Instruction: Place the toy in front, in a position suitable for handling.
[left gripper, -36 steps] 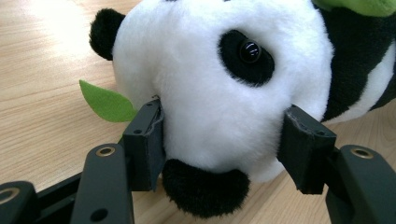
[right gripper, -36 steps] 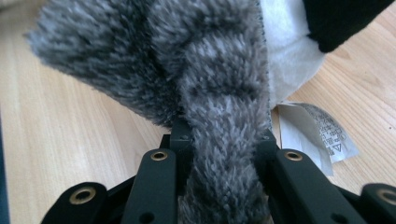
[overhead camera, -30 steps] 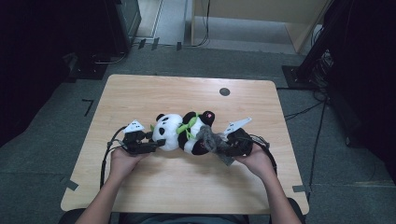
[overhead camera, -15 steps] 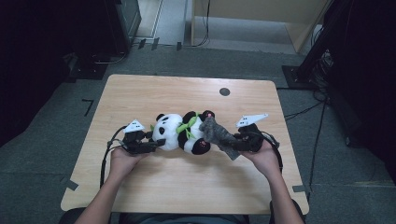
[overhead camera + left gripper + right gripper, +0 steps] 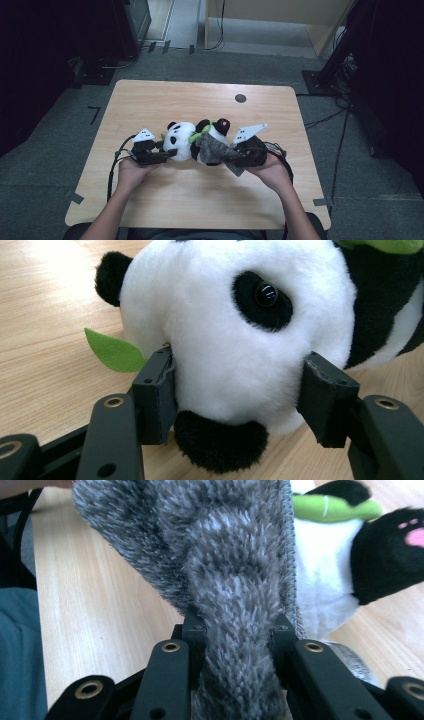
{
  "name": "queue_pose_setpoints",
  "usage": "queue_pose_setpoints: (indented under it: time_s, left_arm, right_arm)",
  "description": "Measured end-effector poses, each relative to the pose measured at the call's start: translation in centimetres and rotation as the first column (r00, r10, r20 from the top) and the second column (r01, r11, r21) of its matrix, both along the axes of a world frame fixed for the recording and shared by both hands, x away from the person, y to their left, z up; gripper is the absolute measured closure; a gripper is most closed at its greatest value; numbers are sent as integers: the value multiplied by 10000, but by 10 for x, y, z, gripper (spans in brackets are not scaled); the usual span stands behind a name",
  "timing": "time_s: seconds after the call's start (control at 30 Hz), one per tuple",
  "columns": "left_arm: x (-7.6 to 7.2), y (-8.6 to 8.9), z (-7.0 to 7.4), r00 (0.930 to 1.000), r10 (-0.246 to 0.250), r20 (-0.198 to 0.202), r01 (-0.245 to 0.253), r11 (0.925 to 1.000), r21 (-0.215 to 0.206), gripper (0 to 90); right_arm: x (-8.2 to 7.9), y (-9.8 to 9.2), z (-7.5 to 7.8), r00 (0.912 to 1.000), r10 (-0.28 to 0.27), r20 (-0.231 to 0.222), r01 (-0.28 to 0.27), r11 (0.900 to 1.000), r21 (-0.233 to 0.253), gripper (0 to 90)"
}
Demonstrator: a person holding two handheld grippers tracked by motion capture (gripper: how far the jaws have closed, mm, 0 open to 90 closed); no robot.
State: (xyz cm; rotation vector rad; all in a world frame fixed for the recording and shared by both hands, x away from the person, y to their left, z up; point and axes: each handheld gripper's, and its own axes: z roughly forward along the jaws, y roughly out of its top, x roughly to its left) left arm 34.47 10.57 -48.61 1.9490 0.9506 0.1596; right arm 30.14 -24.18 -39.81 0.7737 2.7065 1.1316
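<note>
The left gripper [image 5: 235, 390] grasps the toy panda's [image 5: 187, 142] head with its 2 fingers, steadying it mid-counter [image 5: 200, 210], while the right gripper [image 5: 235, 630] clenches a grey cloth [image 5: 220, 570] against its body, likely to wipe it.

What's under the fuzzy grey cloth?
The grey cloth drapes over the panda's body, pinched by the right gripper. White belly and a black paw show beside it; what is beneath stays covered.

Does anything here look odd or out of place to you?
Nothing is damaged or spilled. The panda lies on its side on the table instead of sitting up, its head squeezed by the left gripper. A grey cloth, pinched by the right gripper, is draped over its belly.
</note>
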Motion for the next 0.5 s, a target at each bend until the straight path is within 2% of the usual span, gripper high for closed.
queue_pose_setpoints:
  time_s: [0.33, 0.5]
  left_arm:
    - [0, 1, 0, 10000, -29, -5, 29, 10000, -24, 388]
    - [0, 1, 0, 10000, -54, 84, 54, 10000, 4, 388]
  right_arm:
    - [4, -10, -8, 9991, -228, -357, 222, 9996, -190, 708]
    - [11, -20, -19, 9966, -617, -544, 602, 9978, -284, 707]
